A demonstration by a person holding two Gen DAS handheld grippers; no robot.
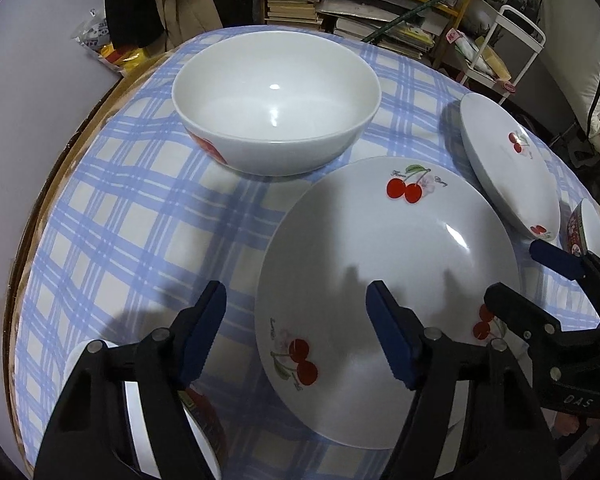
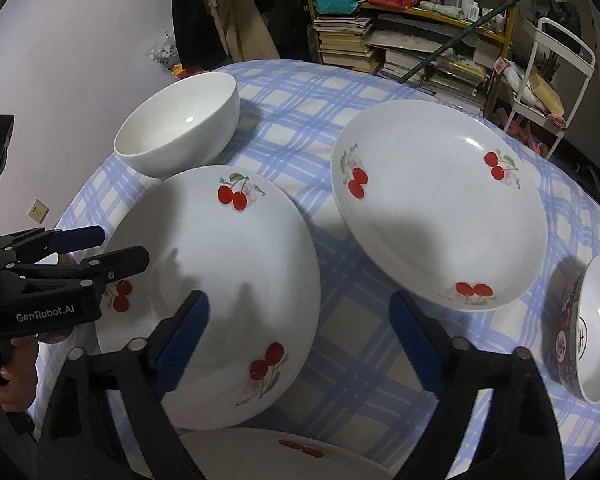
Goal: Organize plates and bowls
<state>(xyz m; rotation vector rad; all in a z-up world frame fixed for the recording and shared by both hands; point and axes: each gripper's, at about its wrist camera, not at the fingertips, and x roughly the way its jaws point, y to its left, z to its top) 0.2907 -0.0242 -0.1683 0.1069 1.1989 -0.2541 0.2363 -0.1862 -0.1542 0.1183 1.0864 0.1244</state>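
A large white bowl (image 1: 276, 100) with a red print stands at the back of the table; it also shows in the right wrist view (image 2: 178, 124). A cherry plate (image 1: 388, 264) lies in front of it, also in the right wrist view (image 2: 216, 280). A second cherry plate (image 2: 440, 200) lies to its right, also in the left wrist view (image 1: 508, 164). A red-patterned bowl (image 2: 588, 328) stands at the far right. My left gripper (image 1: 296, 328) is open, its right finger over the near plate's rim. My right gripper (image 2: 300, 332) is open above the near plate's right edge.
The table carries a blue checked cloth (image 1: 120, 220). Another white dish (image 1: 140, 408) sits under my left gripper, and a cherry plate (image 2: 284, 456) lies at the front edge. Cluttered bookshelves (image 2: 400, 32) and a white cart (image 2: 548, 72) stand behind the table.
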